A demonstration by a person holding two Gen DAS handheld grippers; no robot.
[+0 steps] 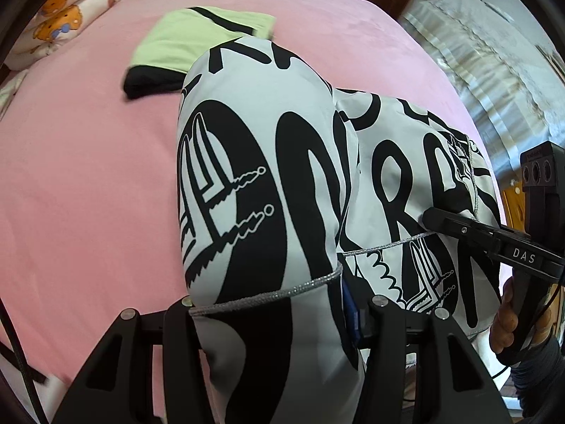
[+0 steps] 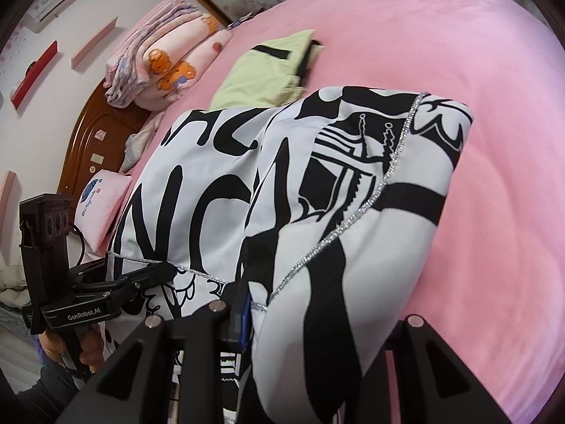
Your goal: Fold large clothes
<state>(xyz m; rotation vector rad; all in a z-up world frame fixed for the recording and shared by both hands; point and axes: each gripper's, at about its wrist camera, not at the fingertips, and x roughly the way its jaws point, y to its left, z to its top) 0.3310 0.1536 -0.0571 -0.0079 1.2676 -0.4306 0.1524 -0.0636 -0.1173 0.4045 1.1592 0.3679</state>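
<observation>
A large white garment [image 1: 261, 162] with bold black lettering and a silver trim hangs bunched over the pink bed [image 1: 70, 176], held up by both grippers. My left gripper [image 1: 282, 304] is shut on its near edge at the silver trim. In the right wrist view the same garment [image 2: 353, 212] drapes down to the sheet, and my right gripper [image 2: 314, 318] is shut on a thick fold of it. Each gripper shows in the other's view: the right gripper [image 1: 429, 217] pinches the trim at the right, and the left gripper [image 2: 167, 268] pinches it at the left.
A folded green-and-black garment [image 1: 197, 39] lies on the bed beyond the held one. Folded bear-print quilts [image 2: 162, 63] are stacked by the wooden headboard [image 2: 95, 141], with a pink pillow [image 2: 102, 198] below. The pink bed sheet [image 2: 494, 141] spreads bare to the right.
</observation>
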